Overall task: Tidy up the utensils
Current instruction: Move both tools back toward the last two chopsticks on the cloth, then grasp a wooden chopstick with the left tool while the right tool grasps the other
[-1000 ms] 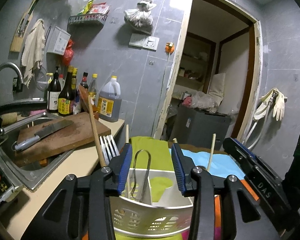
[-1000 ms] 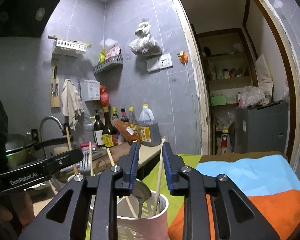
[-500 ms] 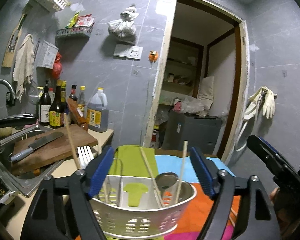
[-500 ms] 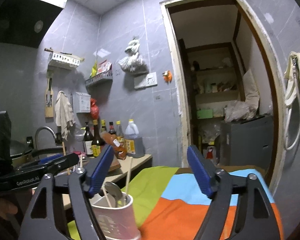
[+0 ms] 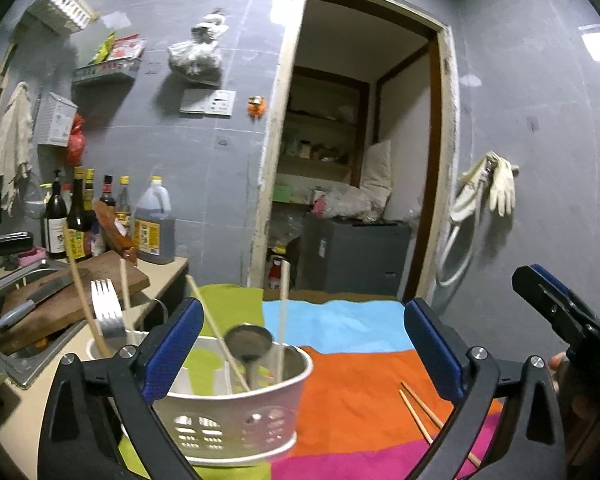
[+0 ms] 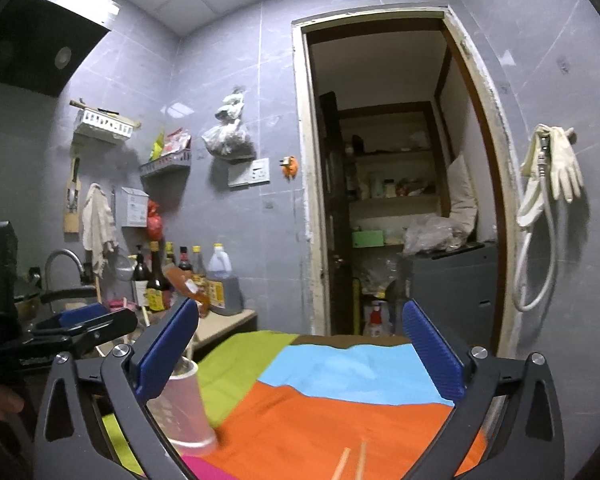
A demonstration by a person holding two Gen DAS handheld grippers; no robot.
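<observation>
Both grippers have backed off the caddy [image 5: 236, 420], jaws just opened wide, empty.
Tongs hidden now; their state cannot be told. Chopsticks [image 5: 420, 412] lie on the cloth [image 5: 360, 380].

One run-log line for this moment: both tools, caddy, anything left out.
left tool: open, just opened, empty | right tool: open, just opened, empty | utensil caddy: holds fork, spoon, chopsticks | loose chopsticks: on orange cloth
</observation>
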